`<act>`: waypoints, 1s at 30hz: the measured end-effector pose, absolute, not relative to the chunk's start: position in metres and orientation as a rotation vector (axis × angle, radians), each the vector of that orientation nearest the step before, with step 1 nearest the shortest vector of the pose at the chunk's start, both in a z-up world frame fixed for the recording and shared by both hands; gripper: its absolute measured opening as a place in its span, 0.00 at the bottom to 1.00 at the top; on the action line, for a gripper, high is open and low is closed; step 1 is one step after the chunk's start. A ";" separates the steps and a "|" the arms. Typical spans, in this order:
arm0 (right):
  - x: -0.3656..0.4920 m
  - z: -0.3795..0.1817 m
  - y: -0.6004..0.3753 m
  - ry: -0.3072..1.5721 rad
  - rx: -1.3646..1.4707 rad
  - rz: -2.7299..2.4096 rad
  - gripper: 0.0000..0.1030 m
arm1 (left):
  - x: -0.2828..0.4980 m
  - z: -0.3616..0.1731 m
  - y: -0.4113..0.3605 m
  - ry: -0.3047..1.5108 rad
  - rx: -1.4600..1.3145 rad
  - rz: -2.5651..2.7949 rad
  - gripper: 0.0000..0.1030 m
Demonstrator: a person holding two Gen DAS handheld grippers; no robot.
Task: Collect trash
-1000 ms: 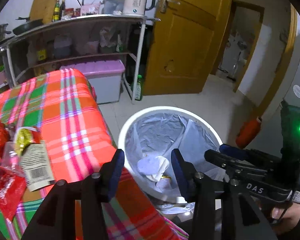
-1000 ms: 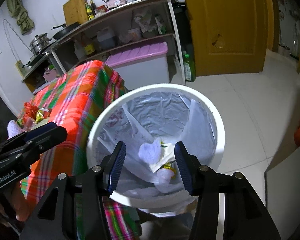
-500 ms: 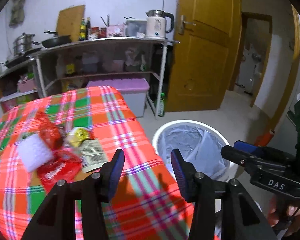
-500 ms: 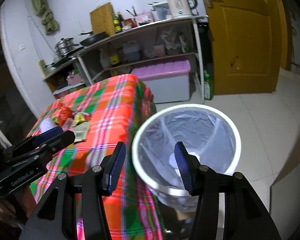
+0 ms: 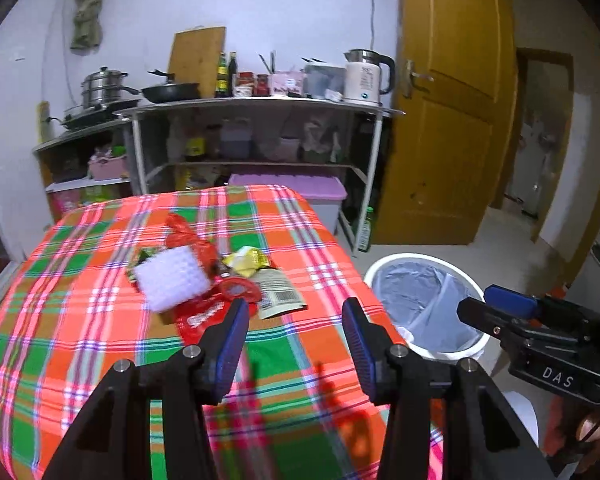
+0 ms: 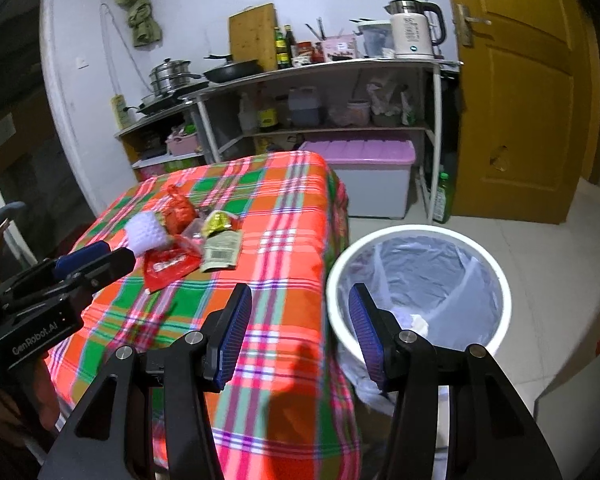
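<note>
Trash [image 5: 204, 284] is lying heaped mid-table on the plaid cloth [image 5: 100, 320], just beyond and left of the left gripper [image 5: 296, 340], whose jaws are gaping empty. Right gripper [image 6: 298, 332] is hovering spread and empty too, the bin [image 6: 418, 236] sitting right of the table.

2 red wrappers [image 5: 204, 316], 1 white foam pad [image 5: 172, 280], 1 bin [image 5: 428, 264], 2 grippers [image 5: 294, 340].
</note>
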State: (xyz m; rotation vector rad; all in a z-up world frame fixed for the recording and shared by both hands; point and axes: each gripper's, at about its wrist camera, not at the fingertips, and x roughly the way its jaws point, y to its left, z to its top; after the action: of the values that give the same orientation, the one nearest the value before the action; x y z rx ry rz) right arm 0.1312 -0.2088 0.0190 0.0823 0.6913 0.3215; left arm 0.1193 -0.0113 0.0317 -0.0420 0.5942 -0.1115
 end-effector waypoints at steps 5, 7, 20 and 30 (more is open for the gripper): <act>0.125 0.019 -0.194 0.696 0.074 0.360 0.50 | 0.108 0.033 0.004 0.587 -0.056 -0.077 0.47; 0.123 0.019 -0.189 0.692 0.076 0.380 0.50 | 0.103 0.034 0.010 0.582 -0.058 -0.060 0.47; 0.124 0.017 -0.157 0.687 0.033 0.442 0.50 | 0.094 0.024 0.044 0.596 -0.085 0.002 0.47; 0.139 0.011 -0.130 0.725 0.010 0.486 0.50 | 0.101 0.015 0.073 0.614 -0.119 0.044 0.47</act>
State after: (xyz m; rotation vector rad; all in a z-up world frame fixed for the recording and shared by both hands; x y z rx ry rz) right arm 0.1392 -0.1303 0.0110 0.0101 0.7253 0.4863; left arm 0.1009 0.0729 0.0153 -0.1185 0.6138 0.0438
